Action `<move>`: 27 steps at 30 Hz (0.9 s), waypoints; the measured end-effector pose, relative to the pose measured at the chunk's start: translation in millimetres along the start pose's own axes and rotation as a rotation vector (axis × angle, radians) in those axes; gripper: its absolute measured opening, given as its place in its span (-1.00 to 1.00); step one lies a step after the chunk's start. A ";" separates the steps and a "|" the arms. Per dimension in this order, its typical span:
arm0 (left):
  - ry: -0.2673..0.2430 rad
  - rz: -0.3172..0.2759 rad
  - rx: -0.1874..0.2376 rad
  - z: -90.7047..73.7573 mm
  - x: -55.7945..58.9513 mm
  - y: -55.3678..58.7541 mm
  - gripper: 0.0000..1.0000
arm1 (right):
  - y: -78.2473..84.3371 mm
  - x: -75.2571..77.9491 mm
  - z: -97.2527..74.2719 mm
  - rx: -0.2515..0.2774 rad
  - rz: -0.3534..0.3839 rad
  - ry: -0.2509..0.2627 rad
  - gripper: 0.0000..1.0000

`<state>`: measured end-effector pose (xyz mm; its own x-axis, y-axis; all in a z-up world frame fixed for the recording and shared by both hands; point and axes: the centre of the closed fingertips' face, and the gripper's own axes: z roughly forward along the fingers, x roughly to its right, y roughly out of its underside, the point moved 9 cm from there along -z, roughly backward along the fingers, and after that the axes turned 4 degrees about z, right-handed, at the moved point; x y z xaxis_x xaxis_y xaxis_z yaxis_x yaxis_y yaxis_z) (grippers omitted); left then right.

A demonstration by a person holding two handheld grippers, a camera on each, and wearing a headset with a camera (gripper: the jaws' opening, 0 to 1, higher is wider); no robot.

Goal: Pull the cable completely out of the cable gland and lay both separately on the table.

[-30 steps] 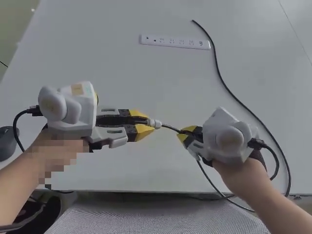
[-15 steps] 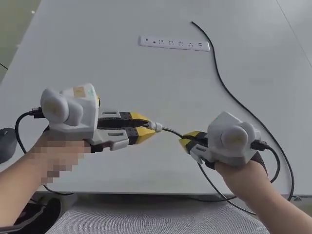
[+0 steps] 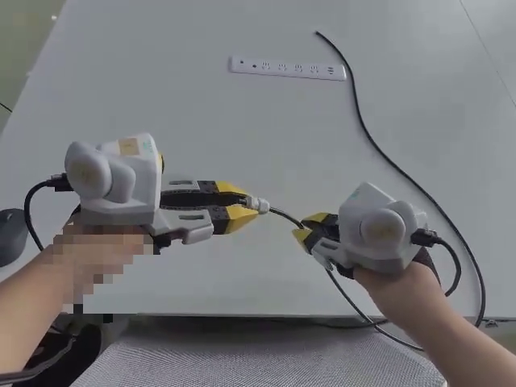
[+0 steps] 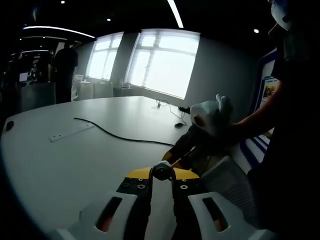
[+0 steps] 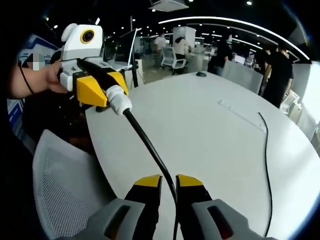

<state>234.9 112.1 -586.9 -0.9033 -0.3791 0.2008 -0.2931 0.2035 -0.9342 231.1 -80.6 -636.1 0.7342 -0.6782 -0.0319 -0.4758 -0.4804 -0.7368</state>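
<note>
My left gripper (image 3: 239,206) is shut on the white cable gland (image 3: 255,205), held above the table's near edge; the gland (image 4: 162,170) sits between its yellow fingertips (image 4: 137,174). A black cable (image 3: 282,214) runs out of the gland to my right gripper (image 3: 310,229), which is shut on it a short way to the right. In the right gripper view the cable (image 5: 150,148) stretches from the gland (image 5: 119,100) down between the yellow jaws of the right gripper (image 5: 168,181). The cable's tail (image 3: 355,302) hangs below the right hand.
A white power strip (image 3: 288,68) lies at the back of the white table (image 3: 201,113), with a long black cord (image 3: 379,153) curving from it toward the right edge. A grey mesh chair seat (image 3: 242,355) is below the table's near edge.
The right gripper has shifted slightly right and down, then back a little, leaving a somewhat longer stretch of cable between it and the gland. The left gripper has barely moved.
</note>
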 end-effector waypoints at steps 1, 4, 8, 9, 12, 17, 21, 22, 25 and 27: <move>0.000 -0.001 0.000 -0.1 0.4 -0.2 -0.70 | -0.7 -0.6 -1.0 0.001 -0.007 0.000 -0.83; 0.000 0.000 -0.002 0.1 1.0 -0.2 -0.70 | -8.2 -3.2 -7.5 0.020 -0.057 -0.002 -0.76; 0.001 0.000 -0.004 0.6 2.4 -0.1 -0.70 | -24.2 -12.0 -17.1 0.068 -0.133 -0.031 -0.68; 0.001 0.000 -0.004 0.8 2.6 -0.1 -0.70 | -29.8 -14.8 -19.8 0.079 -0.167 -0.035 -0.68; -0.001 -0.004 -0.004 1.1 3.8 -0.6 -0.70 | -39.8 -20.4 -22.9 0.090 -0.264 -0.033 -0.69; -0.006 0.000 -0.006 1.8 5.7 -1.3 -0.70 | -48.5 -32.0 -21.2 0.093 -0.348 -0.055 -0.70; -0.010 -0.001 -0.007 2.1 6.6 -1.0 -0.70 | -51.8 -33.9 -18.2 0.094 -0.384 -0.060 -0.75; -0.011 0.001 -0.010 2.3 6.6 -0.9 -0.70 | -52.3 -33.7 -18.1 0.094 -0.390 -0.061 -0.77; -0.014 -0.002 -0.010 2.6 6.3 -1.0 -0.70 | -53.3 -33.7 -18.3 0.092 -0.400 -0.063 -0.82; -0.017 -0.004 -0.013 2.6 6.2 -0.5 -0.70 | -53.8 -33.7 -18.6 0.093 -0.408 -0.063 -0.86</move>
<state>230.2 107.3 -586.0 -0.8968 -0.3952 0.1990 -0.3004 0.2135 -0.9296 222.9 -42.3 -582.8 0.8829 -0.4057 0.2362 -0.0959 -0.6483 -0.7553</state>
